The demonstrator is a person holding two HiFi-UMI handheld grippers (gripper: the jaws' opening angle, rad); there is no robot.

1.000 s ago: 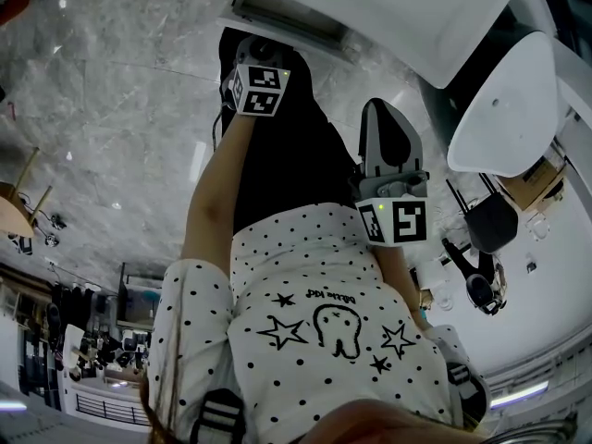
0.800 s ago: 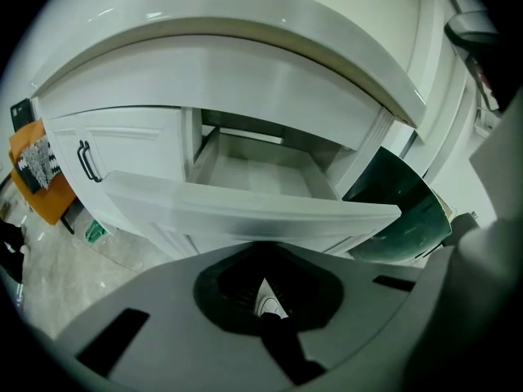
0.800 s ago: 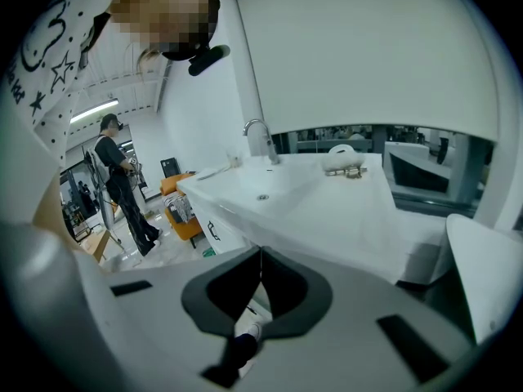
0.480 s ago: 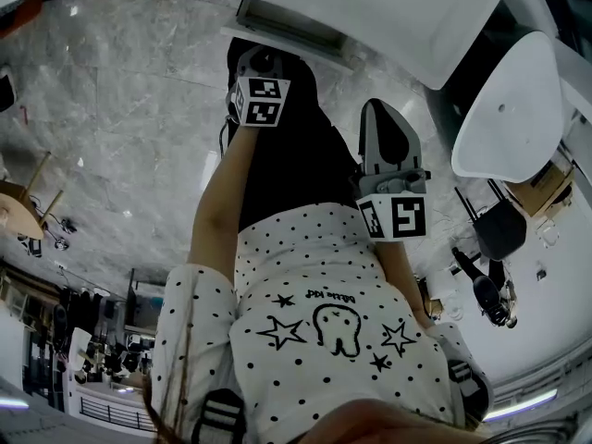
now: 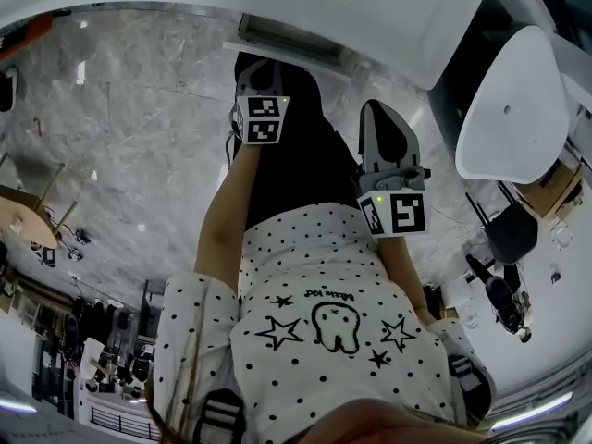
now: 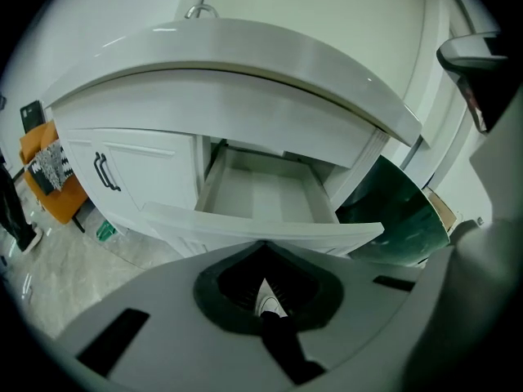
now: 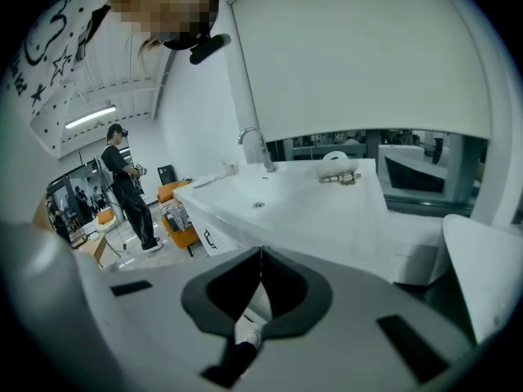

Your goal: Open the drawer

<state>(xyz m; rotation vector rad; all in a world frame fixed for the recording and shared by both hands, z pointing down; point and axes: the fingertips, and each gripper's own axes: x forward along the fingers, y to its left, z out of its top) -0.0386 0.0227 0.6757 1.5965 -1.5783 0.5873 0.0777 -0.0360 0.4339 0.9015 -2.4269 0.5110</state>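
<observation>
In the left gripper view the white drawer (image 6: 263,193) stands pulled out from under the curved white counter (image 6: 245,55), its inside bare. Its front panel (image 6: 261,232) lies just beyond my left gripper (image 6: 263,278). That gripper is shut with nothing between its jaws and is apart from the drawer. In the head view the left gripper (image 5: 262,61) is held out over the floor in front of the person's legs. My right gripper (image 5: 377,109) is held beside it, to the right. In its own view the right gripper (image 7: 260,260) is shut and holds nothing.
Left of the drawer is a cupboard door with a black handle (image 6: 105,172) and an orange chair (image 6: 47,168). A dark green curved thing (image 6: 396,211) stands to the drawer's right. The right gripper view shows a sink top (image 7: 310,202), a tap (image 7: 255,146) and a person (image 7: 127,188) standing.
The left gripper's marker cube has slid a little lower and to the right in the head view. The right gripper has kept its place.
</observation>
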